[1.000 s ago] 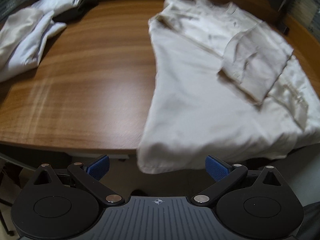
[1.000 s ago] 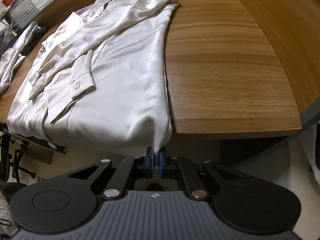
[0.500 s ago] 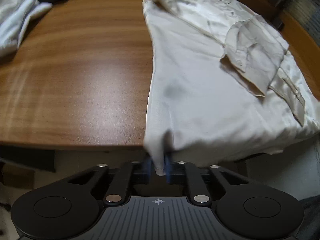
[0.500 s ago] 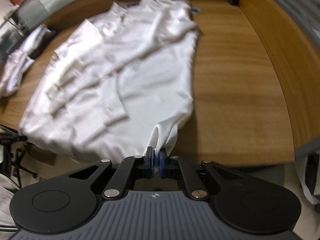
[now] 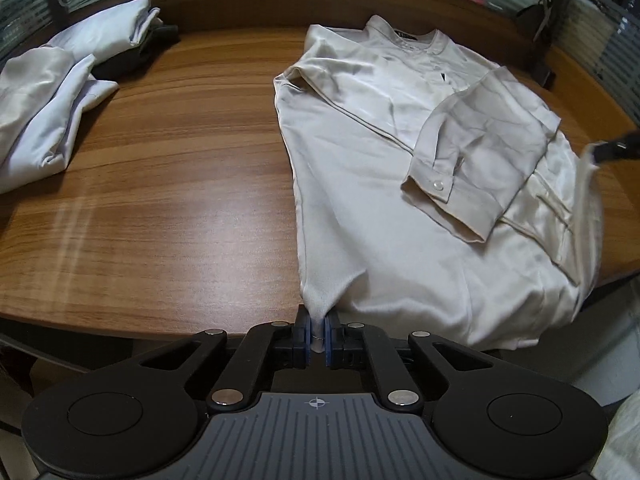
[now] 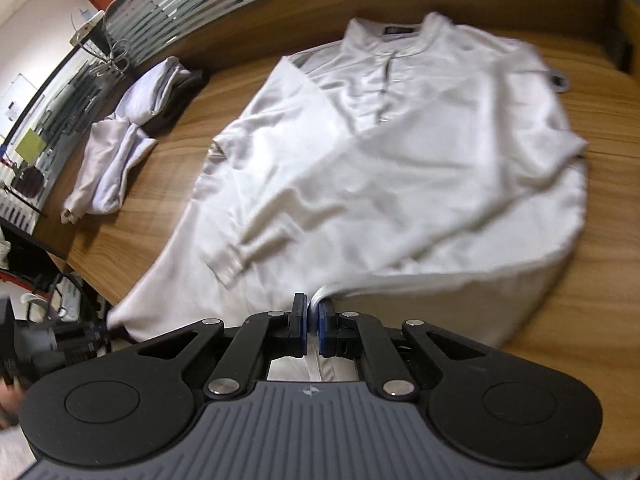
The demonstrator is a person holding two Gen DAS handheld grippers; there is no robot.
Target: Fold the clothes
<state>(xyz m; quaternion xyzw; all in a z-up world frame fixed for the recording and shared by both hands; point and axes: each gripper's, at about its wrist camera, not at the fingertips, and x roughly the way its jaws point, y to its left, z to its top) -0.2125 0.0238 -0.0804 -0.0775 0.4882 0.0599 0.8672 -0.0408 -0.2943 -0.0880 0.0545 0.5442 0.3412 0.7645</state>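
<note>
at the table edge, both fingers [image 5: 317,332] [image 6: 313,325] pinch the shirt [image 5: 380,184] hem.

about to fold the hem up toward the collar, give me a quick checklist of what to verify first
1. Left claw pinching the cream shirt hem corner: ok, though its jaws are closing the last bit.
2. Right claw shut on the other hem corner: ok.
3. Cuffed sleeve folded onto the shirt body: ok.
4. Collar end lying flat on the wooden table: ok.
5. Folded clothes pile apart from the shirt: ok.
6. Hem edge taut between the claws: cannot tell.
</note>
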